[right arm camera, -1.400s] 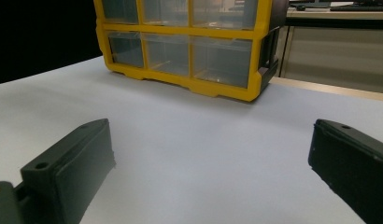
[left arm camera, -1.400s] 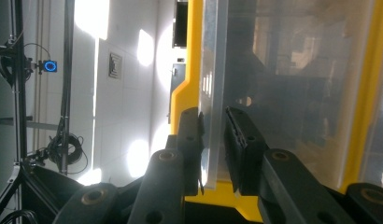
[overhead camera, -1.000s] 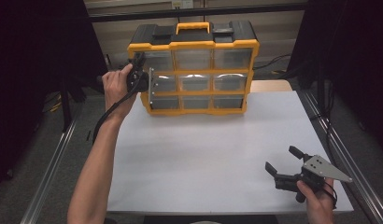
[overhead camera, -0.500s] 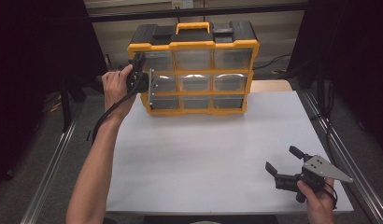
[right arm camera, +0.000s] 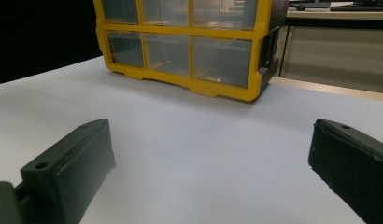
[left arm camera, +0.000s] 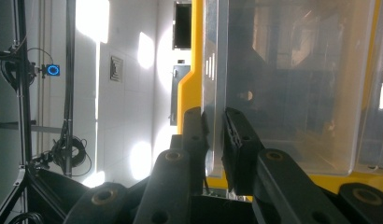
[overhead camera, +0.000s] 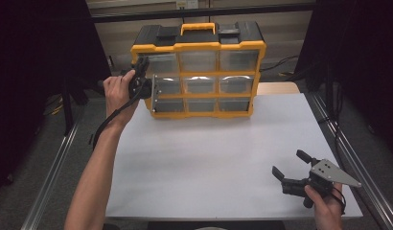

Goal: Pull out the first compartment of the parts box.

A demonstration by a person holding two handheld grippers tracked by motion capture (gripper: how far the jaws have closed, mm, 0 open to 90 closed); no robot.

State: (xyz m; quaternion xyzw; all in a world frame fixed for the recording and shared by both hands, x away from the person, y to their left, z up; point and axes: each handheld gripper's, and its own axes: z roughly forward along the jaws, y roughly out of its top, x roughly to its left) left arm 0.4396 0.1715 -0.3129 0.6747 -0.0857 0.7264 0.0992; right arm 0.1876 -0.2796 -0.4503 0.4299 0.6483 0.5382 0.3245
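The left gripper [left arm camera: 215,135] had its two black, matte jaws pinched on the thin front edge of a clear plastic drawer [left arm camera: 292,84], the ribbed pads pressed against either face of the transparent wall. The jaw links were blocky, with round brass-coloured bolt holes. From above, the left gripper [overhead camera: 142,76] sat at the left end of the organizer's middle row, where that drawer [overhead camera: 167,86] stood pulled a little out of its slot, its front proud of the frame. The left hand [overhead camera: 117,91] wrapped the gripper's body, and a black cable hung from it in a loop along the forearm.

The drawer was smooth, glossy and see-through, box-shaped with rounded lower corners, and light glinted off its walls. It belonged to a yellow organizer [overhead camera: 199,67] of hard plastic: a bright yellow frame holding three rows of three clear drawers, a black top with a yellow carry handle. The organizer stood upright at the far edge of the white table [overhead camera: 209,158], whose surface was flat, matte and plain.

The right gripper [overhead camera: 291,167] lay low over the near right corner of the table, well apart from the organizer, its jaws spread wide with nothing between them. The right hand [overhead camera: 324,201] held it from below, and a grey three-cornered plate topped it.
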